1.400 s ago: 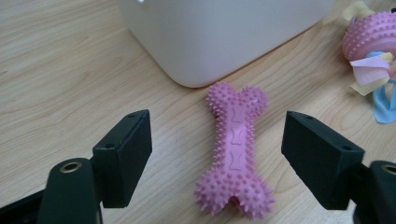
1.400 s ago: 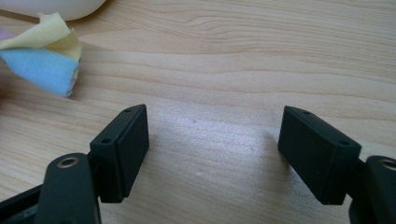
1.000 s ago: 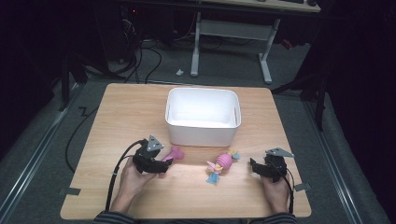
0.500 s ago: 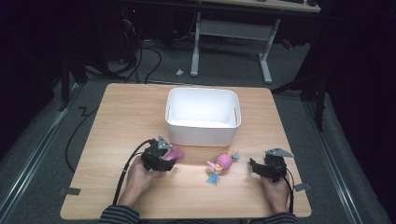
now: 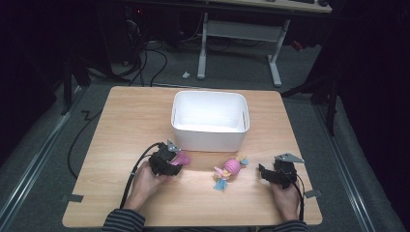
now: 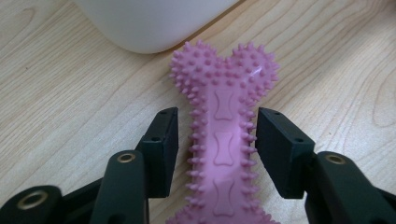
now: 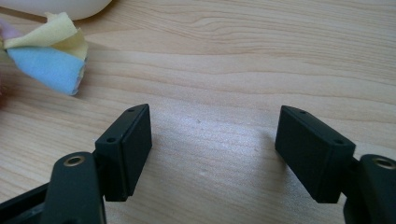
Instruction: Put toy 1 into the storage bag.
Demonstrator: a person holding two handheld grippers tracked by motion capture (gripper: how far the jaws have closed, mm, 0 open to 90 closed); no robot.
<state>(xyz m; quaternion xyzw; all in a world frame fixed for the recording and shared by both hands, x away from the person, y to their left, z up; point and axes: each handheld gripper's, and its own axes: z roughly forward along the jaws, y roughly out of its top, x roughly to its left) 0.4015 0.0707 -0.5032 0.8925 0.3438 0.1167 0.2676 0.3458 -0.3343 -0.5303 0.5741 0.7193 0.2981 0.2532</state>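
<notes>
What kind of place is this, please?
Probably a lab or workshop set up for recording: a small wooden table on grey carpet, cables on the floor, a metal-legged desk behind, dark surroundings.

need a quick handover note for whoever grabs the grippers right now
Left gripper: jaws have just been closing around the pink spiky bone toy, which lies on the table beside the white bin; a small gap shows at the left pad, so no firm grip yet.
Right gripper: open, nothing between the jaws, over bare wood.
Colourful soft toy: on the table between the two grippers.
Done: nothing visible in the bin.
Left: probably finish the grip, lift the bone, then deal with the soft toy.
</notes>
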